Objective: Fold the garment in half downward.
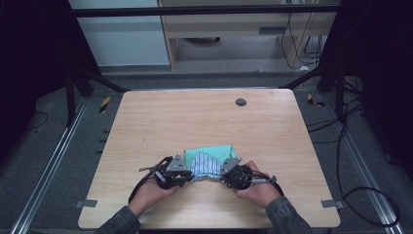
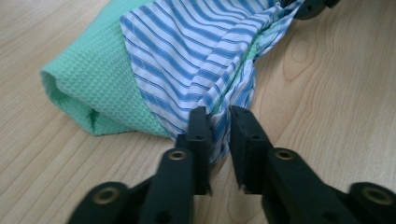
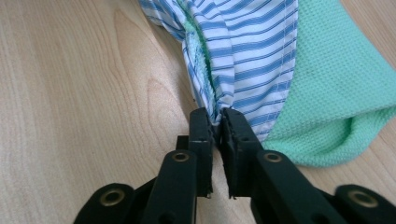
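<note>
A folded cloth, green waffle weave (image 1: 210, 152) outside and blue-and-white stripes (image 1: 204, 165) inside, lies near the front middle of the wooden table (image 1: 204, 117). My left gripper (image 1: 187, 176) is shut on the striped cloth's near left corner (image 2: 219, 122), with the green layer (image 2: 88, 79) beyond it. On the other side my right gripper (image 1: 225, 178) pinches the striped near right corner (image 3: 217, 116), and the green layer (image 3: 336, 98) spreads to its right. The striped edge hangs taut between the two grippers.
A small dark round cap (image 1: 240, 102) sits in the tabletop near the far edge. Black frame legs (image 1: 73, 92) stand at both sides, with loose cables (image 1: 350, 161) on the floor to the right. A person's hands (image 1: 148, 194) hold the grippers near the table's front edge.
</note>
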